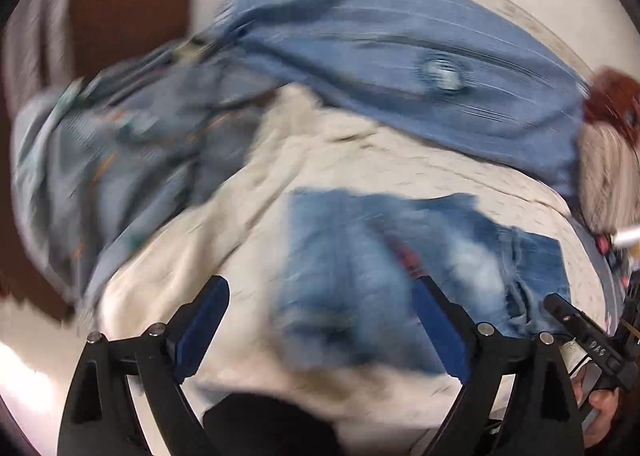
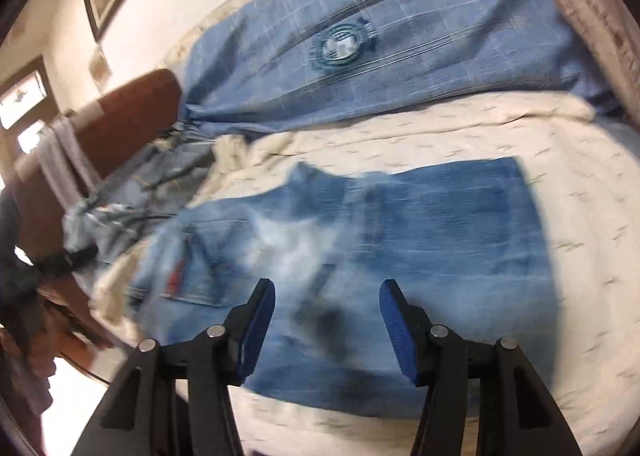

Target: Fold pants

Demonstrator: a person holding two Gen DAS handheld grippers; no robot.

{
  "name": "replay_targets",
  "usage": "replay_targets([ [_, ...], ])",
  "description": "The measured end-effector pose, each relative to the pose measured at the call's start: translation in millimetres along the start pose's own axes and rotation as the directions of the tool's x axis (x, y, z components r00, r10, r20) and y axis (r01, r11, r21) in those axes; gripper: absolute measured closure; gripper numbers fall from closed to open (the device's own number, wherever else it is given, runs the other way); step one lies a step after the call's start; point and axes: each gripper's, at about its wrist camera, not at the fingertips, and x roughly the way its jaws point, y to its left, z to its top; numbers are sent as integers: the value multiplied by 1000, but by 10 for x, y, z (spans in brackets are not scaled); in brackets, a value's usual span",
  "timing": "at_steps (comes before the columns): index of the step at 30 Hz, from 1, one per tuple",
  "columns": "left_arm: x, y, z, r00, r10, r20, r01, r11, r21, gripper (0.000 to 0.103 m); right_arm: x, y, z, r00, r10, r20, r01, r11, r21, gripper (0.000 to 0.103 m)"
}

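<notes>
Faded blue jeans (image 1: 360, 276) lie folded into a flat rectangle on a cream bedspread (image 1: 248, 208). In the right wrist view the jeans (image 2: 420, 248) fill the middle, with a back pocket and red tag at the left. My left gripper (image 1: 320, 288) is open and empty, hovering above the jeans' near edge. My right gripper (image 2: 327, 292) is open and empty above the jeans' middle. The right gripper's black body also shows at the right edge of the left wrist view (image 1: 588, 340). Both views are motion-blurred.
A blue checked pillow (image 2: 380, 44) with a round emblem lies at the bed's far side. A crumpled pale blue cloth (image 1: 120, 160) lies at the left. A brown wooden headboard (image 2: 128, 116) stands at the left. A red and white cushion (image 1: 612, 136) sits at the right.
</notes>
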Motion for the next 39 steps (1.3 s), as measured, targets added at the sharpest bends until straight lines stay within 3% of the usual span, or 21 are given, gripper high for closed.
replay_targets([
  [4,92,419,-246,992,-90,-86,73,980,-187,10,130,323,-17,998,63,6,-63,997,-52,45],
  [8,358,477,-318,988,-119,-96,91,962,-259,10,232,594,-97,997,77,-21,-79,992,-103,45],
  [11,554,473,-222,969,-238,-66,205,925,-321,10,308,694,-140,996,75,-37,-79,989,-122,45],
  [15,891,294,-38,959,-264,-107,226,933,-280,10,332,641,-150,997,61,-44,-66,991,-120,45],
  [17,1096,178,-47,952,-252,-175,205,947,-249,23,324,555,-139,998,48,-43,-52,994,-100,45],
  [18,1127,133,-71,958,-218,-186,173,958,-230,28,315,504,-132,998,43,-44,-47,995,-88,45],
  [19,1086,89,-89,967,-197,-160,164,966,-199,41,298,451,-123,998,38,-41,-41,996,-77,45],
  [21,1061,24,-76,968,-200,-151,180,974,-139,65,265,375,-105,999,26,-29,-28,998,-65,45],
  [24,1048,48,-25,963,-226,-144,203,966,-160,76,210,257,-63,1000,15,-7,-15,999,-36,45],
  [28,900,-41,96,971,-218,-101,205,971,-122,90,133,142,-12,1000,13,21,-13,1000,16,45],
  [34,431,-455,425,950,-312,-3,312,950,-4,93,-59,18,36,996,-11,85,7,999,48,45],
  [37,242,-846,561,947,-322,17,318,942,109,93,-194,-112,67,993,-19,119,9,997,83,45],
  [39,179,-1063,639,957,-289,10,282,942,180,92,-280,-227,79,991,-25,134,10,994,113,45],
])
